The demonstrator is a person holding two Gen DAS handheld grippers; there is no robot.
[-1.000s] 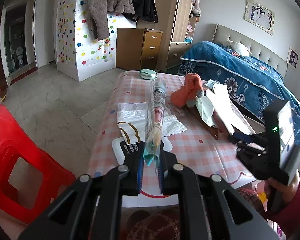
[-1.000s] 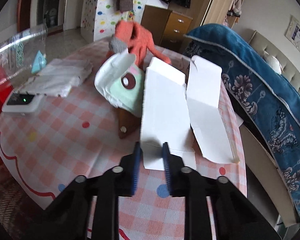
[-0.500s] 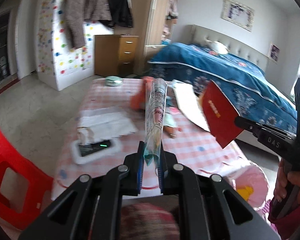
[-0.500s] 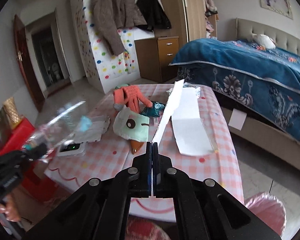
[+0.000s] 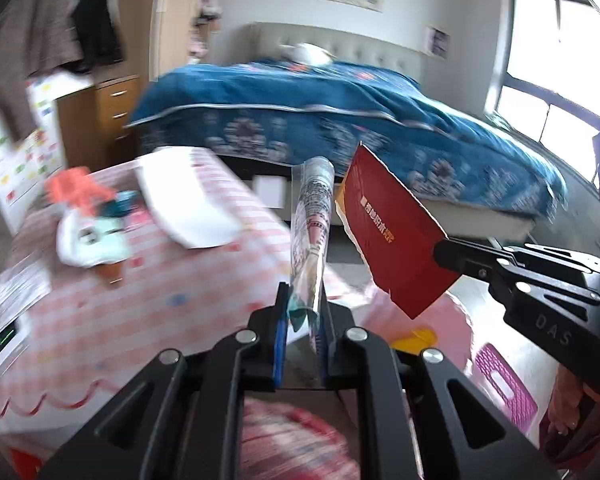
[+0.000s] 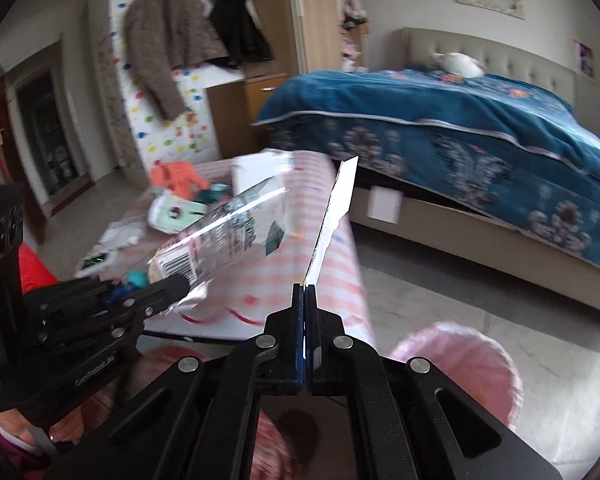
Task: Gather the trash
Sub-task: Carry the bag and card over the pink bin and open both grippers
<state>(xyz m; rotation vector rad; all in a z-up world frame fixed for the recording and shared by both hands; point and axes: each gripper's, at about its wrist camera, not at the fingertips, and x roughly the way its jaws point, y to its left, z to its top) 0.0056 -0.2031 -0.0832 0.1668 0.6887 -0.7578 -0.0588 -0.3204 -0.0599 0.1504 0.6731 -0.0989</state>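
Note:
My left gripper [image 5: 302,304] is shut on the bottom end of a clear printed plastic wrapper [image 5: 312,216], which stands up between the jaws. My right gripper [image 6: 305,292] is shut on a flattened cardboard box [image 6: 336,216], white on one side and seen edge-on here. In the left wrist view the box's red face [image 5: 392,236] hangs in the air at the right, held by the right gripper [image 5: 440,250]. From the right wrist view, the left gripper [image 6: 182,280] carries the wrapper [image 6: 228,236] at the left. A pink-lined bin [image 6: 460,364] stands on the floor below both.
The table with the pink checked cloth [image 5: 180,288] holds another white cardboard sheet [image 5: 184,208], an orange glove [image 5: 76,188], a mint and white item [image 5: 88,240] and a small device with a green light [image 5: 4,336]. A bed with a blue cover [image 6: 460,120] lies behind. A red stool [image 6: 32,268] stands at the left.
The right gripper shut on the cardboard box and lifted it off the table. Both grippers swung away from the table toward the bed side, over the pink bin.

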